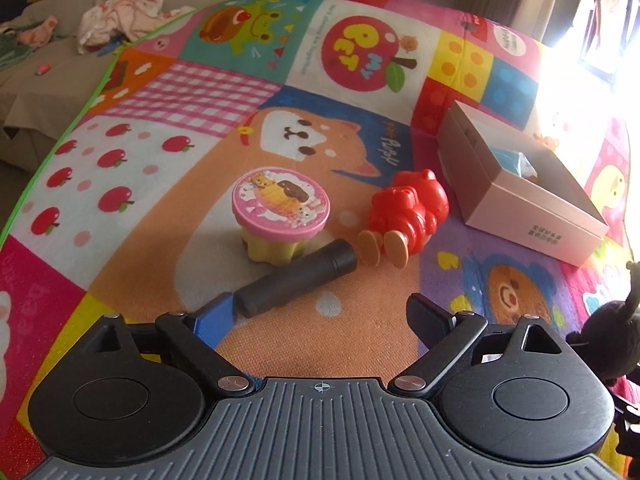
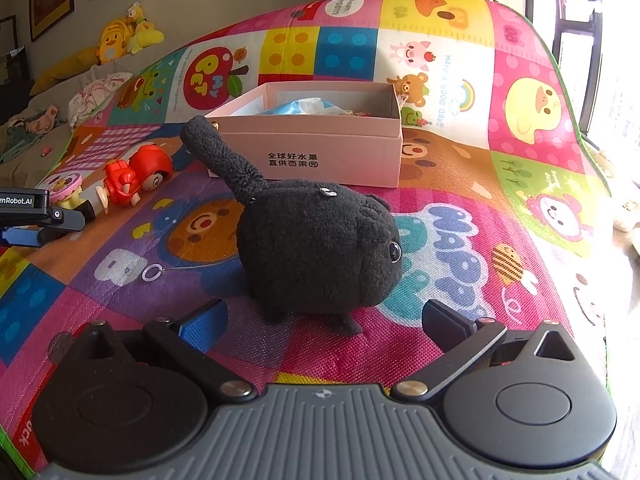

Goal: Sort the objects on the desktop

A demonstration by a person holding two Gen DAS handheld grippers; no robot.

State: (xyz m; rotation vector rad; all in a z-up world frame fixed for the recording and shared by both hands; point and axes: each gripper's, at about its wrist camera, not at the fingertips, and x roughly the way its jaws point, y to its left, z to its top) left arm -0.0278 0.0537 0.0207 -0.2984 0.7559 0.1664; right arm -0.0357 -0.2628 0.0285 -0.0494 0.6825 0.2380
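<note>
Just ahead of the wide left gripper [image 1: 320, 312]: black tube [image 1: 298, 278], touching its blue finger.

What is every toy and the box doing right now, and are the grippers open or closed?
Left gripper: open, holding nothing.
Right gripper: open, holding nothing.
Pink box: open, no lid on, things inside.
Black plush cat: sitting on the mat, tail up.
Red doll: lying down on the mat.
Black tube: lying flat by the left gripper's blue finger.
Cupcake pot: upright, pink lid on.
</note>
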